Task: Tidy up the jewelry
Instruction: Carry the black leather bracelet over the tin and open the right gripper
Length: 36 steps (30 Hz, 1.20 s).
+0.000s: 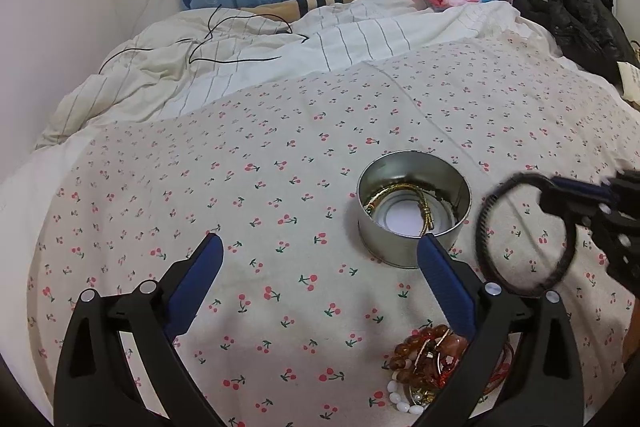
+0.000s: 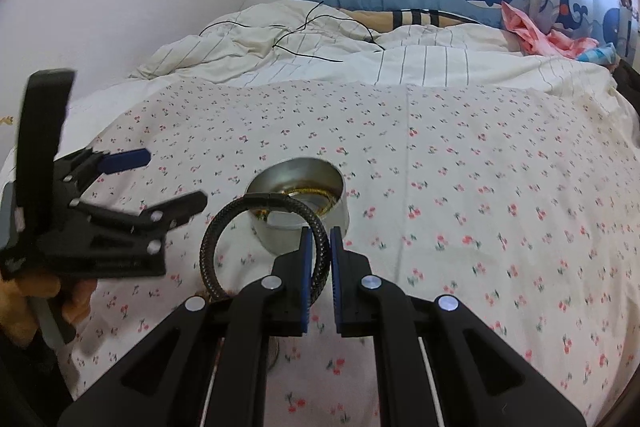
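Right claw [image 2: 319, 241] pinches braided black bracelet [image 2: 224, 227] near round tin [image 2: 304, 203].

The right gripper [image 2: 320, 245], black with blue-padded fingers [image 2: 306, 267], points forward and downward, its jaws nearly together, clamped on a black braided leather bracelet [image 2: 256, 205] that hangs to its left. The left gripper [image 1: 320, 247], the same black-and-blue build, tilts downward with jaws spread wide and nothing between them. A hand [image 2: 76, 301] grips its handle.
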Available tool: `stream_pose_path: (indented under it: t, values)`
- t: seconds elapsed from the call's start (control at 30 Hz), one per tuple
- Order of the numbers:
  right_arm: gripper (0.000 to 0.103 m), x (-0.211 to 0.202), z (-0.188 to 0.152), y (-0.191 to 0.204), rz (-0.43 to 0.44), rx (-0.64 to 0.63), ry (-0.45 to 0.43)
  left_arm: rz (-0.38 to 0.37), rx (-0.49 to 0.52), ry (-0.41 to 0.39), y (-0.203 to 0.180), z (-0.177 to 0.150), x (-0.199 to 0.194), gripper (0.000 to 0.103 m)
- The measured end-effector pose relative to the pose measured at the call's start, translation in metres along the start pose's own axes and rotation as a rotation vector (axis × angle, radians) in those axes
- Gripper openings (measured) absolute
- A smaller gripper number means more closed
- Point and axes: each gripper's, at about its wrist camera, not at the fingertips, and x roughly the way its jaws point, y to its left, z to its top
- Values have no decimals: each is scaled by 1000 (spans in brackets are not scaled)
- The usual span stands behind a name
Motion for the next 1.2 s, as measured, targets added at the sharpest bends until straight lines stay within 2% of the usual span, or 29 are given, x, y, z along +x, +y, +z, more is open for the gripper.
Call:
stream_pose_path:
  t: [0.33,0.63,0.7,0.87,0.93,1.13,1.2]
  values:
    - [10,64,40,4,-38,-24,25,-13,-38,3,13,0,2,95]
    - [12,112,33,14,-103,-76,123,-34,-45,14,15,-2,5,95]
    - [32,113,31,14,-96,-76,116,-36,-44,15,14,-2,6,95]
    - [44,101,30,17,-84,-71,88,-46,-47,1,14,-2,2,95]
    - [54,91,31,16,-91,-64,63,-47,-51,-2,14,-2,1,95]
    - [57,58,29,12,-62,-46,48,-64,-59,-19,15,-1,-4,95]
    - [62,49,25,12,-52,-51,57,-68,-58,-25,14,-1,-6,95]
